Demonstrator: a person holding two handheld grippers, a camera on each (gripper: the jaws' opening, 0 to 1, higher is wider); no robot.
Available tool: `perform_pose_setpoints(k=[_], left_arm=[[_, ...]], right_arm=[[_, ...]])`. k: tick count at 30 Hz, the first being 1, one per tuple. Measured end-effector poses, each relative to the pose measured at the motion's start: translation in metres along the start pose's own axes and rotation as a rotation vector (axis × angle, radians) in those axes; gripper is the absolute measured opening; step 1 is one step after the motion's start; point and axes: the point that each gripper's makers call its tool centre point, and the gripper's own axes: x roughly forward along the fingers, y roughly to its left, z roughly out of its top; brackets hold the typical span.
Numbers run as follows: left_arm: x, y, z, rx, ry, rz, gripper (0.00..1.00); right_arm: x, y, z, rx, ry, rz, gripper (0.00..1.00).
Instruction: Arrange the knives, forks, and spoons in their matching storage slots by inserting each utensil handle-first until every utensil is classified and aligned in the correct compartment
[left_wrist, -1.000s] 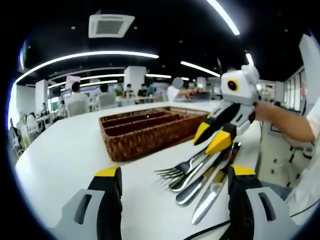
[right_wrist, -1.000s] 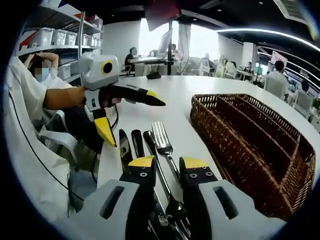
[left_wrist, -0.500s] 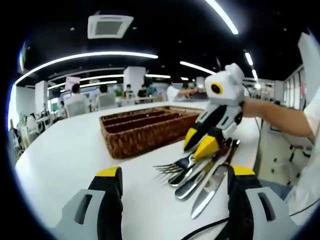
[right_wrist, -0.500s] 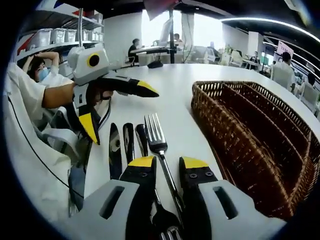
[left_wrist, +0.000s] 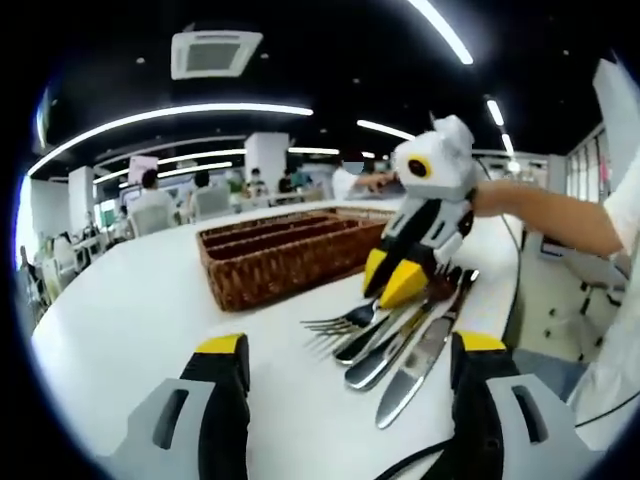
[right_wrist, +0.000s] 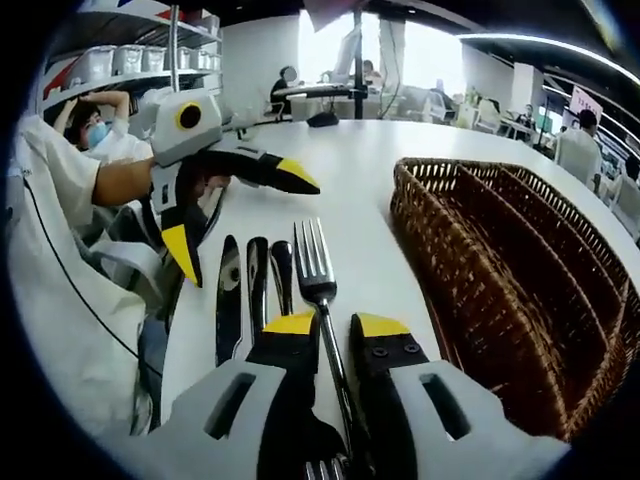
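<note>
A fork (right_wrist: 312, 265) lies on the white table (right_wrist: 350, 160) with its tines pointing away. Its handle runs back between the two jaws of my right gripper (right_wrist: 335, 325), which stand close on either side of it. Left of the fork lie a spoon (right_wrist: 282, 275) and two knives (right_wrist: 228, 295). The same fork (left_wrist: 340, 322) and a knife (left_wrist: 420, 355) show in the left gripper view, with the right gripper (left_wrist: 388, 280) tipped down over them. My left gripper (left_wrist: 350, 345) is wide open and holds nothing. The left gripper (right_wrist: 245, 215) hovers beyond the utensils.
A brown wicker tray (right_wrist: 500, 250) with long slots stands right of the utensils; the same tray (left_wrist: 290, 250) sits at mid-table. A person's forearm (left_wrist: 540, 205) holds the right gripper. A seated person (right_wrist: 60, 180) is at the table's edge. People and desks fill the background.
My right gripper has come down onto the fork's handle and its jaws have narrowed around it. The left gripper has stayed wide open, barely moving.
</note>
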Motion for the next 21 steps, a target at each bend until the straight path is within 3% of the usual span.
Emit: perform_pose_setpoints(k=[5, 8, 14, 15, 18, 20, 21], left_arm=[[-0.002, 0.000, 0.002, 0.002, -0.013, 0.014, 0.84], [-0.004, 0.000, 0.009, -0.057, -0.053, 0.009, 0.84], [-0.004, 0.001, 0.008, -0.095, -0.067, 0.017, 0.83], [-0.004, -0.002, 0.007, -0.105, -0.076, 0.014, 0.84], [-0.004, -0.003, 0.007, -0.108, -0.079, 0.015, 0.84], [-0.004, -0.003, 0.009, -0.104, -0.081, 0.017, 0.84], [-0.005, -0.002, 0.010, -0.105, -0.087, 0.021, 0.84]], right_arm=[[0.000, 0.003, 0.001, -0.024, -0.009, -0.003, 0.06], [0.000, 0.001, 0.002, -0.044, -0.005, -0.010, 0.06], [0.000, 0.002, 0.003, -0.032, -0.022, -0.009, 0.04], [0.000, 0.004, 0.003, -0.072, -0.025, -0.016, 0.04], [0.001, 0.001, 0.004, -0.085, -0.016, -0.028, 0.03], [0.001, -0.005, 0.006, -0.157, -0.013, -0.076, 0.03], [0.003, -0.006, 0.005, -0.141, -0.006, -0.074, 0.03]])
